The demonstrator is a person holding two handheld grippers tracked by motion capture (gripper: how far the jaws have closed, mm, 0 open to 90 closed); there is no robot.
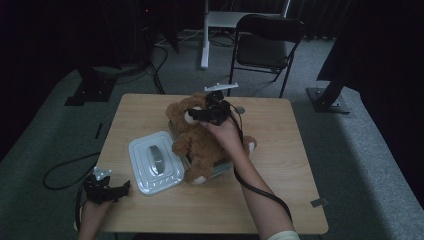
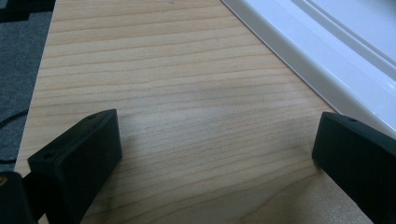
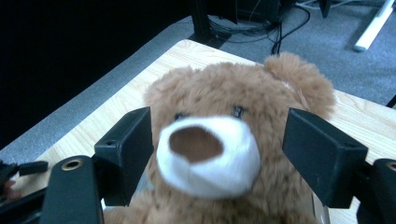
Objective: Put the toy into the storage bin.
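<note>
**Bear set in the box, lid still off**

The right gripper (image 1: 207, 111) hangs over the teddy bear's (image 1: 200, 137) head with its jaws standing wide. In the right gripper view (image 3: 217, 154) the pads flank the muzzle on both sides without pressing on it, so nothing is held. The bear sits near the middle of the table (image 1: 280, 150), slumped in a clear box (image 1: 220, 169) whose rim peeks out under its legs. By my reading the placing is done, or nearly so.

What looks left is the closing. The white lid (image 1: 155, 162) lies flat on the table just left of the bear, toward the near-left corner. The left gripper (image 1: 111, 191) rests at the near-left edge beside that lid, jaws wide apart and empty.
</note>
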